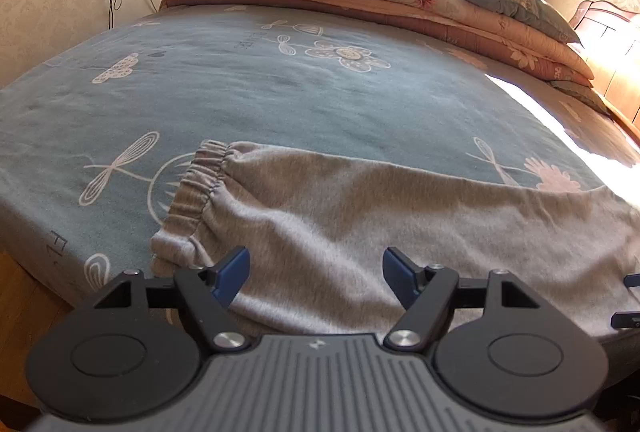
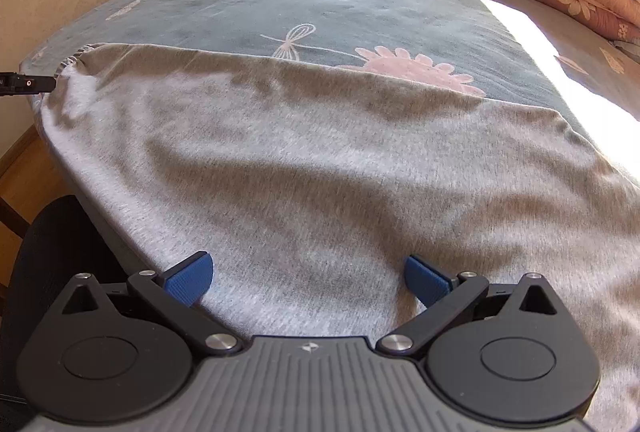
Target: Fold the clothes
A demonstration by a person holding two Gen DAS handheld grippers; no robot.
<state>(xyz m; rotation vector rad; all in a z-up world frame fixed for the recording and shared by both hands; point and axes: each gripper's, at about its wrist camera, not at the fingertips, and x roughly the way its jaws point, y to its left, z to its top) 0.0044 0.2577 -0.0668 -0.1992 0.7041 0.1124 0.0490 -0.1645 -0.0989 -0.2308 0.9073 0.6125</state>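
Both sets of fingers stand wide and empty: we hold the left gripper [image 1: 316, 274] over the near hem of the grey sweatpants [image 1: 360, 216] close to their elastic waistband [image 1: 200, 183], and the right gripper [image 2: 308, 282] further right over the same cloth, no pad pinching anything. We see the sweatpants lying fairly flat along the near edge of the bed [image 1: 240, 83], their near hem draped over that edge. We judge that closing from here could catch only the top layer, or drag the overhanging hem so the whole garment slides off the bed, leaving a crooked fold.
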